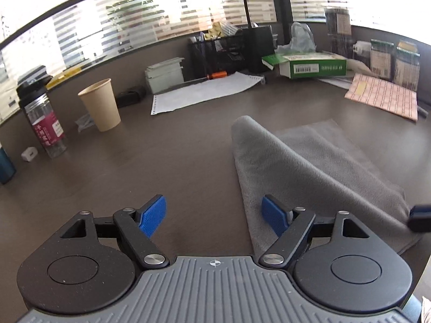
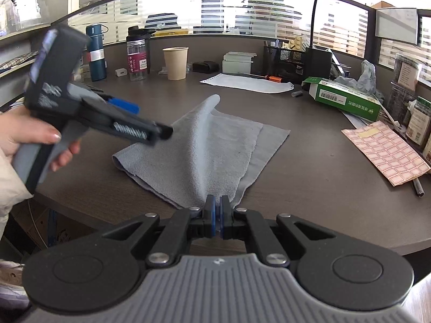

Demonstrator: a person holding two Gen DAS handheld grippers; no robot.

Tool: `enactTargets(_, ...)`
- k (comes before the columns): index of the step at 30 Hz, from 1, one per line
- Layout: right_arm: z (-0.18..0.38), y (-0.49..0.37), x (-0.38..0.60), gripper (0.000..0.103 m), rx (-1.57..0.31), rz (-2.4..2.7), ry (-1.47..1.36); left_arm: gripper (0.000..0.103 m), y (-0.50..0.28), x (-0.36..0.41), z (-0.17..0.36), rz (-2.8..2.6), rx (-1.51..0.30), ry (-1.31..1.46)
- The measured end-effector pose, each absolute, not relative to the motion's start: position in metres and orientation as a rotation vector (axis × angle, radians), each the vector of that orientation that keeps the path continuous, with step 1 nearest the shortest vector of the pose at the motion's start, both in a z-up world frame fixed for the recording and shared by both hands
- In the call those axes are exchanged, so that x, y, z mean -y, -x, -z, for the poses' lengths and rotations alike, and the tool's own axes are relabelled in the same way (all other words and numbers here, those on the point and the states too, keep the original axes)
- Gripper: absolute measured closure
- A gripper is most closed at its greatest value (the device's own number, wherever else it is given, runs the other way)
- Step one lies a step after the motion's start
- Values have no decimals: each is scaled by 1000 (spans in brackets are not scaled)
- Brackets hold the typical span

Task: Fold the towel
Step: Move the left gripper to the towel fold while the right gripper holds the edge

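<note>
A grey towel (image 2: 204, 145) lies partly folded on the dark desk, with one near corner lifted into a ridge. My right gripper (image 2: 217, 216) is shut on that near corner at the desk's front edge. The towel also shows in the left wrist view (image 1: 304, 161), to the right of my left gripper (image 1: 214, 215). My left gripper is open and empty, hovering over bare desk just left of the towel's edge. In the right wrist view the left gripper (image 2: 126, 107) shows from the side, held in a hand above the towel's left part.
A paper cup (image 1: 101, 105), a clear jar (image 1: 44, 123), a blue bottle (image 2: 96, 53) and a white adapter (image 1: 29, 154) stand at the left. White paper (image 1: 204, 91), a green box (image 1: 312, 66) and a pink checked sheet (image 1: 382, 95) lie behind the towel.
</note>
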State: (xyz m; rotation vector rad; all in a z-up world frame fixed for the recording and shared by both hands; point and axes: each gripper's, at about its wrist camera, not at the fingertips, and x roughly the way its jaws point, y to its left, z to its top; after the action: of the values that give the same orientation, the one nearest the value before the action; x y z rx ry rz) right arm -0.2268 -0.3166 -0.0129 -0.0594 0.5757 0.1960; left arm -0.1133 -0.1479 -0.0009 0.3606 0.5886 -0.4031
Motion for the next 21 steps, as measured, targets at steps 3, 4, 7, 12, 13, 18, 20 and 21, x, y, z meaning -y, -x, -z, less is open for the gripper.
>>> enactTargets(3,13,218,321,99,-576,-190,62,18,121,140,2,361,-589,-356)
enactTargets(4,13,215,321,99,-577,-193,65,18,125,137,3,338,-586,-350)
enactTargets(7,13,208,322,99,-578,-203,75,18,136,128,4,291,-582,-329)
enactTargets(12,11,211,320,98,-592,-219,100,18,146,119,0,276,-585,-309)
enactTargets(13,9,211,320,96,-600,-219,98,18,145,119,-3,281,-582,-308)
enactTargets(18,-8,200,328,92,-531,-204,30,18,125,123,-13,291,-541,-313)
enactTargets(20,-15,188,329,92,-502,-198,28,18,114,128,-14,285,-539,-334)
enactTargets(21,-17,177,327,92,-501,-195,37,18,107,131,-14,292,-538,-342)
